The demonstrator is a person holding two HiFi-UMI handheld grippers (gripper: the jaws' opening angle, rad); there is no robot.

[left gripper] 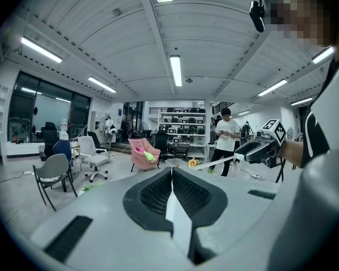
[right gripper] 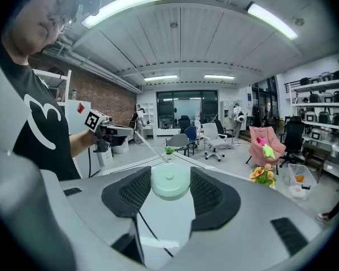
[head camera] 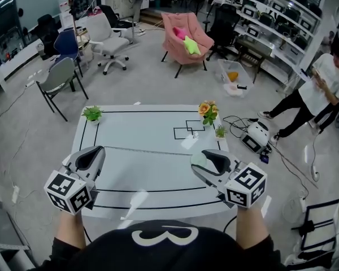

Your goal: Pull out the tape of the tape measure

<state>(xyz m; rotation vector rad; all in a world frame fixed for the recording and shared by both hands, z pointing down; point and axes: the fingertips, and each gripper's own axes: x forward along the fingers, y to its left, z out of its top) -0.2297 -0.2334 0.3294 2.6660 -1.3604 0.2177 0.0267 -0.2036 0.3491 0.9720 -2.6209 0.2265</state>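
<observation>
Your left tongs (head camera: pixel 96 152) are pressed together on the free end of the thin pale measuring tape (head camera: pixel 152 151), which sits edge-on between their ribbed pads; your right tongs (head camera: pixel 202 158) stand wide, clamped on the round pale-green plastic tape measure case (right gripper: pixel 170 181), its flat face up between the pads. Judged from this, the pull is well along; the tape already runs as a straight, taut-looking line from one pair of tongs to the other, above the white tabletop with black marked lines (head camera: pixel 135 123). What is left, as I read it, is at most a further stretch if you want more length out; how much tape remains coiled inside the case I cannot tell. The case is at your right and the tape's end at your left, the two well apart; both seem to be held clear of the tabletop.
</observation>
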